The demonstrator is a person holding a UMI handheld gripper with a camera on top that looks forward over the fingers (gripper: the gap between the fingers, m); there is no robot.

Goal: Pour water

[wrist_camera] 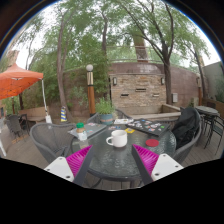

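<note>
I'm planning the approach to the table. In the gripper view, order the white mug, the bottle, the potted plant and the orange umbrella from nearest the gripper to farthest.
1. White mug: on the glass table, just ahead of the open gripper, between its fingers' lines.
2. Bottle: on the table, left of the mug, slightly beyond.
3. Potted plant: behind the table.
4. Orange umbrella: far left, across the patio.

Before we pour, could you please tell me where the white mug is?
In the gripper view, the mug stands on the round table, just ahead of the open tool and between its fingers' lines, right of the bottle.
</note>
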